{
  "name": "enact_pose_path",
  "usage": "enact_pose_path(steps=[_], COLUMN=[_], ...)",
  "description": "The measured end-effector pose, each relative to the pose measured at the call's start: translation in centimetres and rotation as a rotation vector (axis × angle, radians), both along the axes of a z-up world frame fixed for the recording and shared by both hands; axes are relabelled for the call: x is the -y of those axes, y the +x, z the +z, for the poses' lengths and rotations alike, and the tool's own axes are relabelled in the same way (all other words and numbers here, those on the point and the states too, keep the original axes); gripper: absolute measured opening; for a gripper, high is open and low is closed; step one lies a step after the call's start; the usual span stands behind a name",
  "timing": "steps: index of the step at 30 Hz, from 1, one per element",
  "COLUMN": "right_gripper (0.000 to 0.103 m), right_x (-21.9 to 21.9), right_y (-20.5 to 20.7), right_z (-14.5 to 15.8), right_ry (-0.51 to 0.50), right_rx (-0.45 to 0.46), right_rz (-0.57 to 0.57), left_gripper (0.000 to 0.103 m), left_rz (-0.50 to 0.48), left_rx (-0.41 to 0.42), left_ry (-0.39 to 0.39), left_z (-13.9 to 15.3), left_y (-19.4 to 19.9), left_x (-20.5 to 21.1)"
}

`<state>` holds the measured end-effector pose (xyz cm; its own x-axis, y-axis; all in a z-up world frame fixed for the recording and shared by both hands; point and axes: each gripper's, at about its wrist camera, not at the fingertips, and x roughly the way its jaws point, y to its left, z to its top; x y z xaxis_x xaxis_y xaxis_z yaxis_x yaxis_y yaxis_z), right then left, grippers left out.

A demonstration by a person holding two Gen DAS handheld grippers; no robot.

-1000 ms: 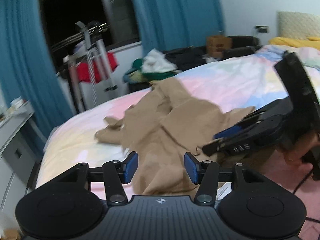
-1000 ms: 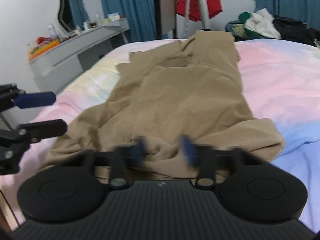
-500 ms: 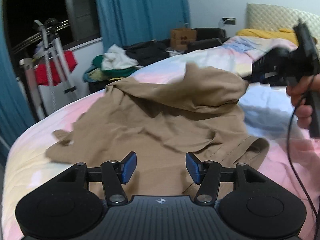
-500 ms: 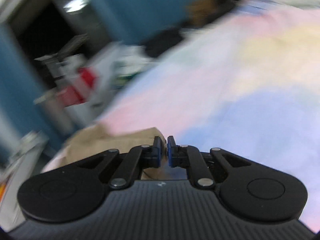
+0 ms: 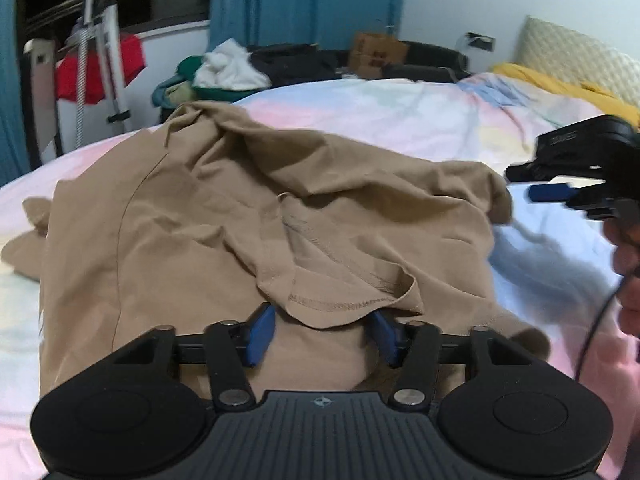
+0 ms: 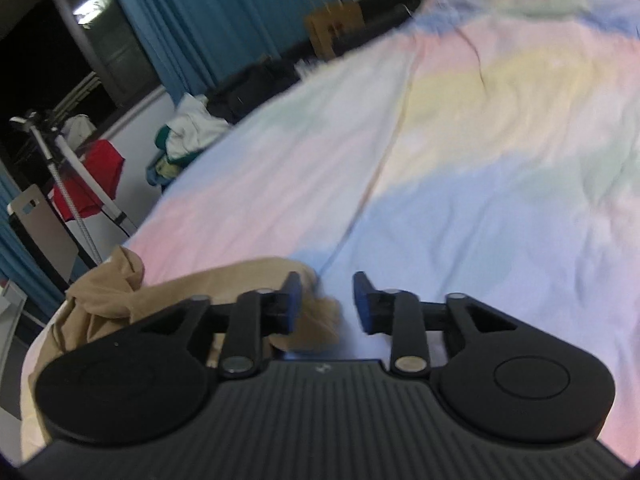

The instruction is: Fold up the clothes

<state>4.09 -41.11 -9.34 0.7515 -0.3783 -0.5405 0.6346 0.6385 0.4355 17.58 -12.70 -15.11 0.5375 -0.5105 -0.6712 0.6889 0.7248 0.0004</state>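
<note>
One bed [image 5: 400, 116], spread with a pastel sheet of pink, blue and yellow patches, carries a tan garment [image 5: 240, 216] that lies crumpled across its near side. The cloth is thin and wrinkled, with a stitched hem curling up in a loose fold at its near edge and a long curved seam down its left part. That hem fold sits between the spread fingers of the left gripper [image 5: 322, 330], which grip nothing. In the right wrist view the right gripper [image 6: 325, 304] has its fingers parted too, and a blurred corner of the garment lies just beside the left finger [image 6: 291, 300], with bare sheet ahead.
</note>
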Motion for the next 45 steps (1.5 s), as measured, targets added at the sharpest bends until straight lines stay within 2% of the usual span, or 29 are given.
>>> enact_pose_path(steps=[1,2,6,9,11,13,16,18,20,22,23,24,26,28,30,32,33,34,35,37,39,41,43,45], right_gripper=[0.043,0.044,0.044,0.044,0.044,0.044,0.044,0.044,0.044,0.044,0.044,0.044,0.044,0.044,0.044,0.044,0.044,0.044,0.043,0.043,0.043,0.043,0.042,0.042], right_x=[-0.5,-0.9,-2.5,-3.3,-3.8,-4.3,-5.2,-5.9,-6.5,-6.9,-7.1,-7.3,-7.7,-8.7,-9.5,-10.1,-10.4,-10.7,-11.1,-11.6,-12.1,-12.6,-12.5,-12.1], right_y=[-0.1,-0.2,-0.9,-1.6,-1.8,-1.7,-1.5,-1.3,-1.4,-1.8,-2.0,-2.2,-2.6,-3.4,-4.1,-4.7,-4.7,-4.7,-4.7,-4.3,-3.6,-2.9,-2.5,-2.3], right_z=[0.4,0.8,2.3,3.3,3.7,3.8,3.8,3.6,3.6,3.8,3.9,4.0,4.1,4.1,4.0,3.7,3.6,3.5,3.4,3.1,2.3,1.4,1.0,0.8], right_ry=[-0.026,-0.052,-0.162,-0.221,-0.236,-0.205,-0.161,-0.159,-0.165,-0.136,-0.122,-0.107,-0.081,-0.106,-0.120,-0.129,-0.135,-0.141,-0.151,-0.179,-0.219,-0.265,-0.299,-0.306], right_rx=[0.009,0.019,0.042,0.066,0.073,0.072,0.053,0.024,-0.007,-0.038,-0.053,-0.069,-0.101,-0.146,-0.177,-0.194,-0.198,-0.202,-0.209,-0.227,-0.259,-0.296,-0.312,-0.307], right_rz=[0.014,0.028,0.079,0.122,0.179,0.248,0.349,0.408,0.450,0.520,0.555,0.590,0.659,0.722,0.770,0.805,0.816,0.828,0.839,0.844,0.837,0.817,0.785,0.755], left_gripper=[0.015,0.005,0.002,0.002,0.002,0.002,0.002,0.002,0.002,0.007,0.017,0.021,0.041,0.049,0.055,0.069,0.074,0.082,0.085,0.085,0.084,0.082,0.082,0.082], left_rz=[0.021,0.044,0.140,0.263,0.364,0.456,0.656,0.788,0.850,0.850,0.835,0.816,0.721,0.604,0.471,0.356,0.325,0.294,0.288,0.282,0.325,0.373,0.373,0.370], left_rx=[0.004,0.005,0.021,0.012,0.014,0.039,0.060,0.045,0.056,0.043,0.037,0.045,0.094,0.125,0.109,0.086,0.089,0.092,0.102,0.104,0.123,0.145,0.105,0.102], left_ry=[0.005,-0.009,-0.110,-0.208,-0.274,-0.288,-0.220,-0.086,0.058,0.057,0.027,0.001,-0.038,-0.024,0.001,0.030,0.052,0.075,0.098,0.144,0.234,0.296,0.294,0.324], left_z=[0.1,0.4,3.1,7.0,9.6,11.5,13.0,12.4,11.7,12.0,12.7,13.2,14.2,14.0,13.1,11.7,11.1,10.4,9.7,8.3,6.8,5.5,5.3,5.0], left_y=[0.0,0.0,0.0,-0.1,-0.6,-1.2,-2.0,-2.2,-2.7,-3.5,-4.1,-4.8,-6.7,-8.2,-9.6,-10.5,-11.1,-11.6,-12.0,-12.2,-11.7,-11.2,-10.6,-10.5], left_x=[0.1,-0.4,-3.0,-6.9,-10.8,-14.4,-20.3,-23.1,-24.7,-25.4,-25.5,-25.2,-23.6,-21.1,-17.4,-14.2,-13.0,-11.9,-10.8,-9.9,-9.1,-10.4,-11.3,-11.5])
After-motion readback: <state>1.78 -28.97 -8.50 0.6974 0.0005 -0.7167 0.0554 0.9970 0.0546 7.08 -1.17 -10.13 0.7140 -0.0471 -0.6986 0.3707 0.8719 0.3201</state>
